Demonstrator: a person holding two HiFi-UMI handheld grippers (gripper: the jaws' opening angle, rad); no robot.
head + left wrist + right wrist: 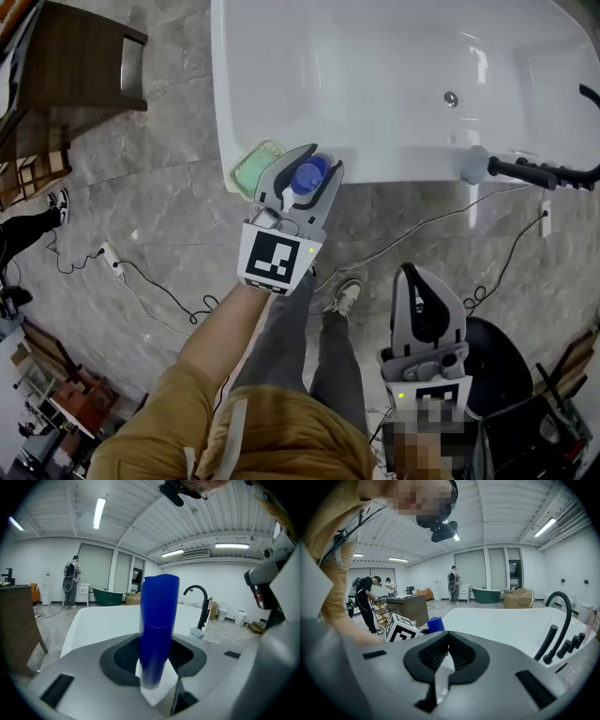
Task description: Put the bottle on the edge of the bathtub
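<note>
The left gripper (322, 161) pinched the blue bottle (308, 176) at the bathtub's (412, 165) edge, while the right gripper (413, 274) hung pressed together, empty.

Bright, even light from ceiling strip lights (99, 513) fills every view, and shadows on the floor are faint. The white bathtub (375, 84) looks nearly washed out in the head view. Both gripper views bulge strongly and go black at the corners. At frame centre in the left gripper view, the close bottle (158, 620) is soft, smeared at its lower end.

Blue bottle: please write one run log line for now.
left gripper: shut on blue bottle | place: at bathtub rim | right gripper: shut, empty
</note>
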